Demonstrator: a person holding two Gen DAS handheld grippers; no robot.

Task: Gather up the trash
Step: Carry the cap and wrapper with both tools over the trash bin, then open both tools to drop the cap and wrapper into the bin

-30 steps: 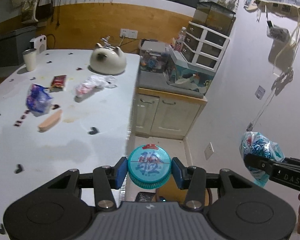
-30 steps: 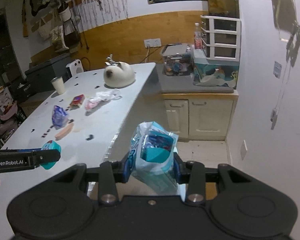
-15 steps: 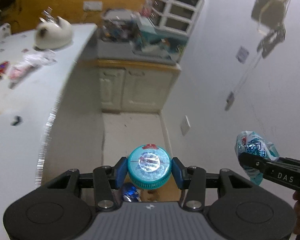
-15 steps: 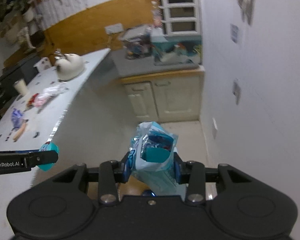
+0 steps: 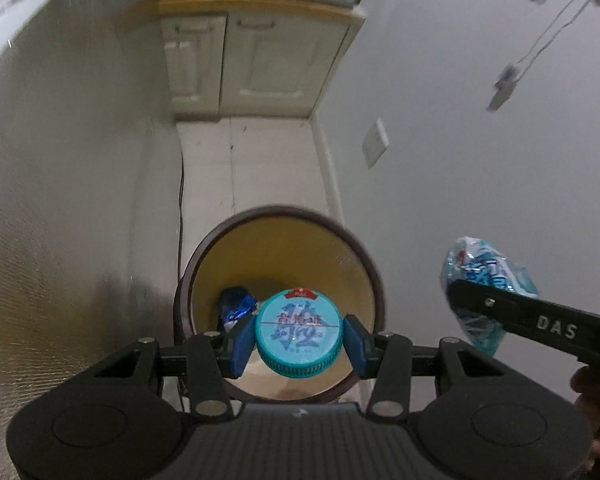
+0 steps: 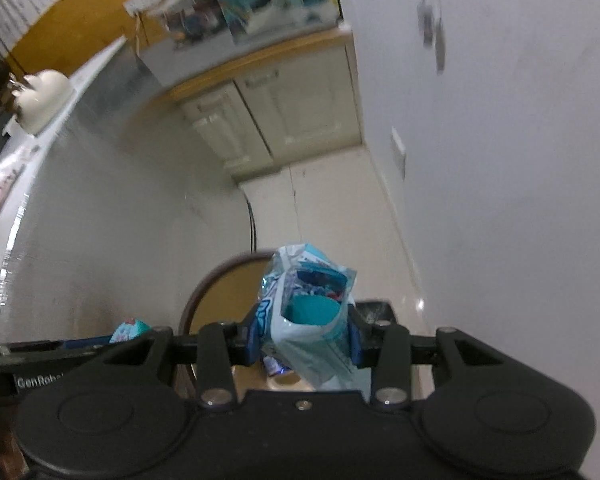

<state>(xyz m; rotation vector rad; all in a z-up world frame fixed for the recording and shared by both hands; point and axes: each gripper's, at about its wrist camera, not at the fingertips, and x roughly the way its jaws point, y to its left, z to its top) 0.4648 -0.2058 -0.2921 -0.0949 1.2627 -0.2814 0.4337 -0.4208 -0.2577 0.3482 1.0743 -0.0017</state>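
Note:
My left gripper (image 5: 299,338) is shut on a teal round lid (image 5: 299,330) with blue print, held right over the mouth of a round bin (image 5: 280,248) with a dark brown rim and yellow inside. A blue crumpled wrapper (image 5: 236,304) lies in the bin. My right gripper (image 6: 304,334) is shut on a light blue snack bag (image 6: 308,320), open at the top, above the bin's right side (image 6: 220,280). From the left wrist view the bag (image 5: 484,276) hangs at the right with a gripper finger (image 5: 540,320) across it. The teal lid (image 6: 130,330) shows at lower left in the right wrist view.
The table's white side panel (image 5: 68,200) rises at the left and a white wall (image 5: 480,140) at the right, with the bin between them on a narrow strip of tiled floor (image 5: 252,168). Cream cabinet doors (image 5: 252,60) close the far end. A cat-shaped white object (image 6: 44,96) sits on the tabletop.
Both grippers have come down off the table's edge and tilted toward the floor, each keeping its load. The tabletop has slid out of view and the bin has come in under them.

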